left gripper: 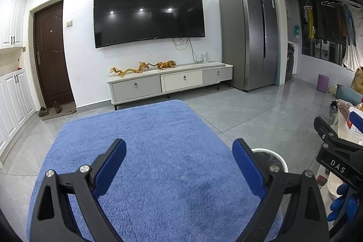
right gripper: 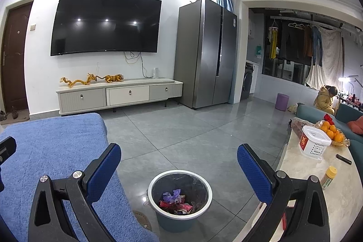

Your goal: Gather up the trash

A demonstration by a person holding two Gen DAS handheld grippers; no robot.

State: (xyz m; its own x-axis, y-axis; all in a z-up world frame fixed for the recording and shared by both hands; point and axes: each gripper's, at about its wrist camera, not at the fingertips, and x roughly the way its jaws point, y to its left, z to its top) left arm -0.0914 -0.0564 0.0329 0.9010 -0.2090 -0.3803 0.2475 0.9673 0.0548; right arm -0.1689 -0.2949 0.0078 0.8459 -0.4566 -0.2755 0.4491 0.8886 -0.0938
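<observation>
Two tongs are in view, both spread wide with nothing between their blue pads. The left tongs (left gripper: pixel 179 159) hang over a blue rug (left gripper: pixel 158 151); the right tongs (right gripper: pixel 179 165) hang over grey floor tiles (right gripper: pixel 192 135), with one bin (right gripper: pixel 180 196) directly below and between the fingers. The bin is round, white-rimmed and lined with a dark bag, and holds the trash (right gripper: pixel 175 202): a heap of red wrappers and one purple crumpled piece; an exact count is not possible. In the left view the bin's rim (left gripper: pixel 275 157) shows just behind the right-hand finger.

One pale marble-look bench (right gripper: pixel 317 174) stands to the right of the bin. It carries one white basket (right gripper: pixel 314 143), one bowl of oranges (right gripper: pixel 333 132), one yellow-capped bottle (right gripper: pixel 329 176) and one dark remote (right gripper: pixel 343 159).

On the far white wall hangs one TV (right gripper: pixel 106 23) above one low cabinet (right gripper: pixel 120 94) with three drawers and two golden figurines. One steel fridge (right gripper: pixel 206 53) stands right of it, one brown door (right gripper: pixel 14 56) left.
</observation>
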